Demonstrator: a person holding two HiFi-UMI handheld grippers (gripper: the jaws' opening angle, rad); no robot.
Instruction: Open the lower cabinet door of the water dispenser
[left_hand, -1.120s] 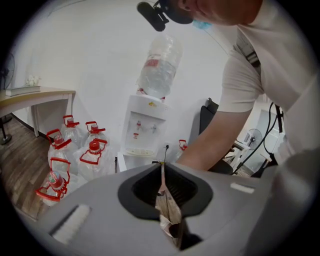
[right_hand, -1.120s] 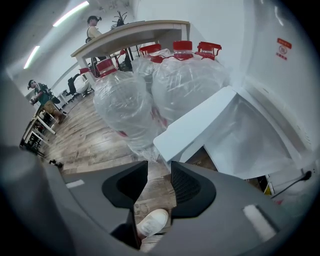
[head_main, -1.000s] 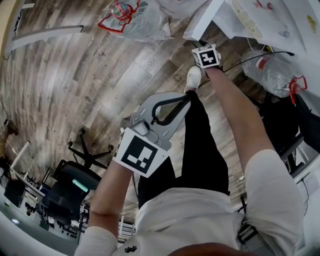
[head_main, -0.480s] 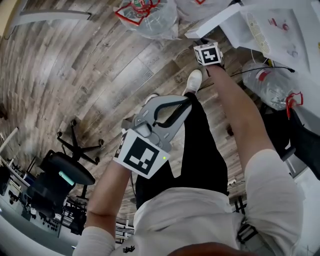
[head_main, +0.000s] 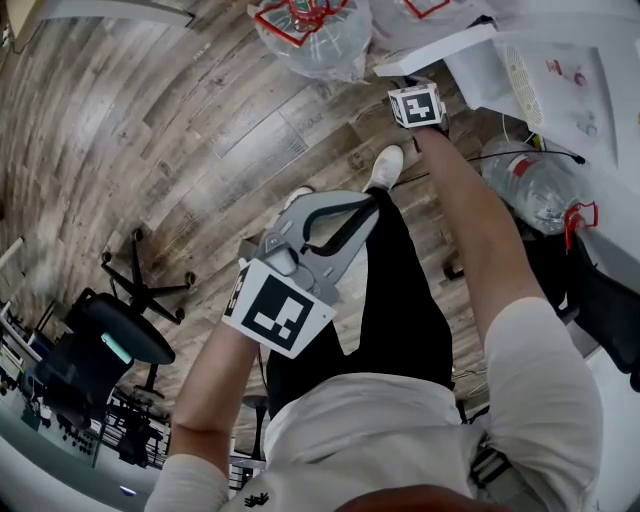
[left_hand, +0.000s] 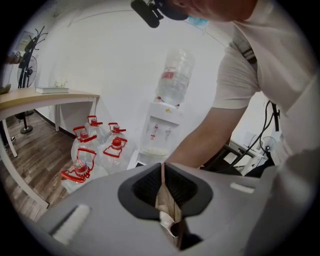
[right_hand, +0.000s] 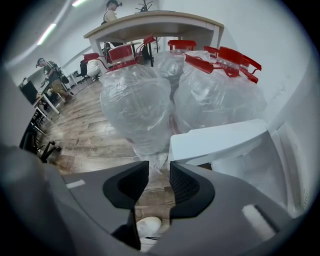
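The white water dispenser (left_hand: 161, 131) stands against the wall with a bottle on top. Its lower door (head_main: 432, 47) stands swung out as a white panel; in the right gripper view the door's edge (right_hand: 220, 141) lies just right of my right gripper (right_hand: 159, 169). That gripper points steeply down at the floor and its jaws are closing, with only floor and a shoe (right_hand: 147, 226) seen through the gap. In the head view the right gripper (head_main: 410, 88) sits beside the door's corner. My left gripper (left_hand: 162, 166) is shut on nothing, held over the person's legs (head_main: 372, 200).
Several clear water bottles with red caps (right_hand: 136, 102) stand on the wood floor left of the dispenser (head_main: 305, 28); another bottle (head_main: 538, 182) lies to its right. A wooden table (left_hand: 42, 96) stands further left, and an office chair (head_main: 105, 345) stands behind.
The head view has swung, so more of the dispenser's front and door panel shows. My right gripper has stayed by the door's corner; the left has drifted slightly over the legs.
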